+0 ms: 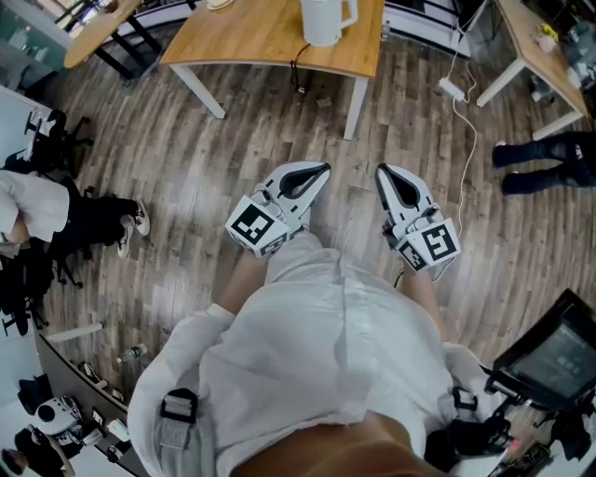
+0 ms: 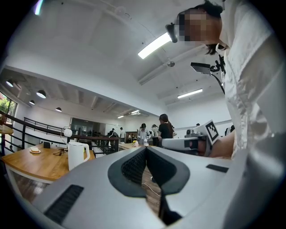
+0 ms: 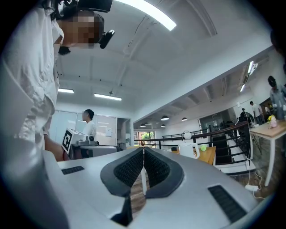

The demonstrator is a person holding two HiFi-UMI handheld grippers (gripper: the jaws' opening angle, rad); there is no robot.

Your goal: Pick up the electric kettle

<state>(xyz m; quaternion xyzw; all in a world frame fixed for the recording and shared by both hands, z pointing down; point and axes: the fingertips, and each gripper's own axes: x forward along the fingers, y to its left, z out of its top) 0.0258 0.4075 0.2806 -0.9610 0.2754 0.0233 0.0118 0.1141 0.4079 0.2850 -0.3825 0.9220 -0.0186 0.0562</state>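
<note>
Head view. My left claw (image 1: 321,170) and right claw (image 1: 382,170) are smooth white shells lined with black ribbed pads (image 2: 134,167). They point level over the grey-brown plank floor (image 1: 233,158). Both claws are closed tip to tip, with nothing caught between the pads. The kettle (image 1: 326,20) is a white, smooth-walled cylinder with a loop handle on its right. It stands upright near the front edge of the pale wooden desk (image 1: 251,42), well ahead of both claws and untouched. A dark cord (image 1: 298,70) hangs over the desk edge just left of the kettle.
</note>
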